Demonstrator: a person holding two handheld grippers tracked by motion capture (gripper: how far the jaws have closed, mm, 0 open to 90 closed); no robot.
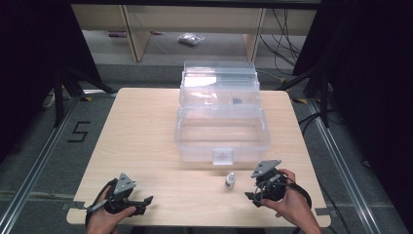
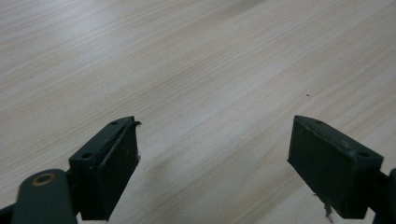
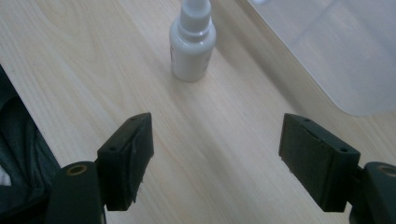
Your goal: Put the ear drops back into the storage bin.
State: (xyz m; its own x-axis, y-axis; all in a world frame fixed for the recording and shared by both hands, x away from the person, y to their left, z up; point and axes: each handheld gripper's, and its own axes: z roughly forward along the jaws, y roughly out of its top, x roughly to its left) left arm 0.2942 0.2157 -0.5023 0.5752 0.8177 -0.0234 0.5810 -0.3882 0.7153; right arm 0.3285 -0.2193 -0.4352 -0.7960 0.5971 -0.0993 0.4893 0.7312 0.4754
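Small white bottle (image 1: 230, 181) stands upright on the table (image 1: 146, 146), long axis vertical, cap up, just in front of the clear plastic box (image 1: 221, 131). Right gripper (image 3: 215, 154) is the nearer one: bottle sits ahead of its jaws, slightly left of centre, apart. Jaws wide, nothing between. Left gripper (image 2: 215, 163) well apart, jaws wide, empty

The left gripper (image 1: 146, 202) sits at the lower left of the high view, in the person's left hand (image 1: 104, 219), with its jaws wide apart. The right gripper (image 1: 252, 199) sits at the lower right, in the right hand (image 1: 292, 202), jaws apart too.
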